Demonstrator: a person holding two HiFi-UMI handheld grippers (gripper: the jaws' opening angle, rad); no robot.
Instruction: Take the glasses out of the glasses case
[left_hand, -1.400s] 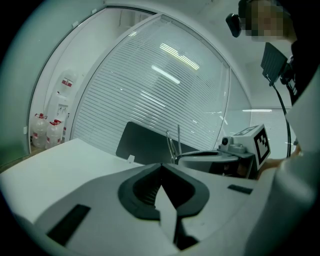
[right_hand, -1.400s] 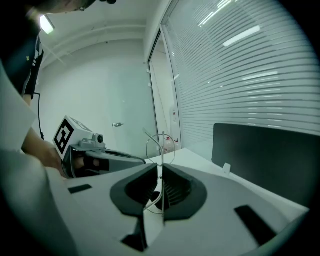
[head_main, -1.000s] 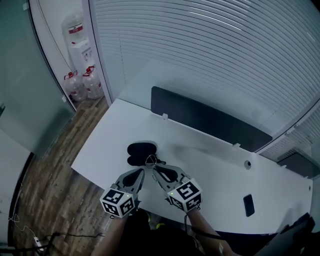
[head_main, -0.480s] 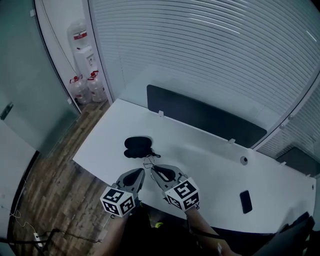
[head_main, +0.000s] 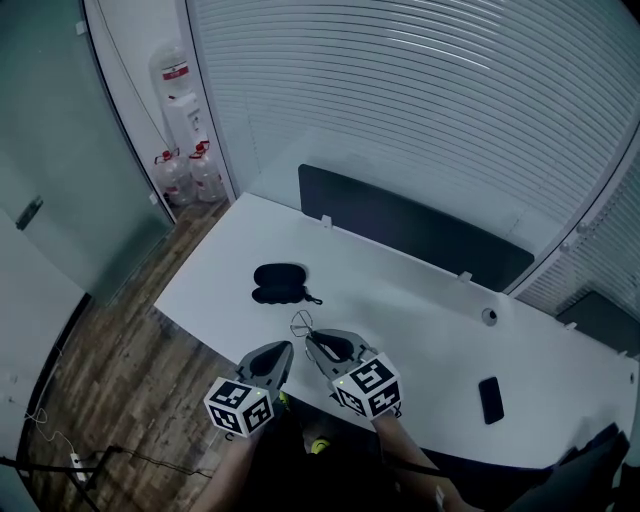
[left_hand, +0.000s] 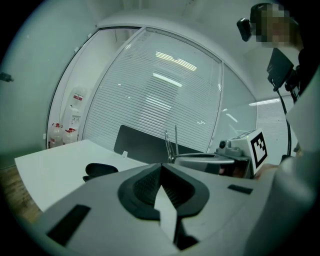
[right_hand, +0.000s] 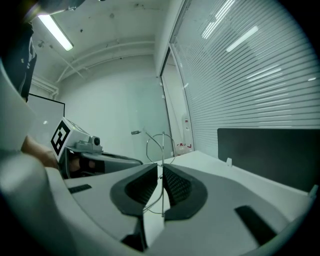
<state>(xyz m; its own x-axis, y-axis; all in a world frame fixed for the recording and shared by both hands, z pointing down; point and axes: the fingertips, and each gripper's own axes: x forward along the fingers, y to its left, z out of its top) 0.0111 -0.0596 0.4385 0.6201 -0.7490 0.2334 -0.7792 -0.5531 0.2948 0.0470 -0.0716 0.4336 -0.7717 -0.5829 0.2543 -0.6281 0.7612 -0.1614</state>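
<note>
A black glasses case (head_main: 278, 283) lies on the white desk (head_main: 400, 310), showing as two dark lobes; it also appears low at the left in the left gripper view (left_hand: 100, 170). Thin wire-framed glasses (head_main: 302, 322) stick up from my right gripper (head_main: 311, 338), whose jaws are shut on the frame (right_hand: 160, 142). The right gripper (right_hand: 161, 167) holds them above the desk's near part, apart from the case. My left gripper (head_main: 287, 348) hangs just to its left, shut with nothing in it (left_hand: 161, 167). The glasses (left_hand: 171, 145) rise beside it.
A dark divider panel (head_main: 410, 235) stands along the desk's far edge. A black phone (head_main: 490, 400) lies at the near right and a cable grommet (head_main: 489, 316) sits behind it. Water bottles (head_main: 185, 170) stand on the wooden floor (head_main: 120, 370) to the left.
Both grippers have drawn back from the case toward the desk's near edge, the right one carrying the glasses. The gap between the case and the fingertips has grown.
</note>
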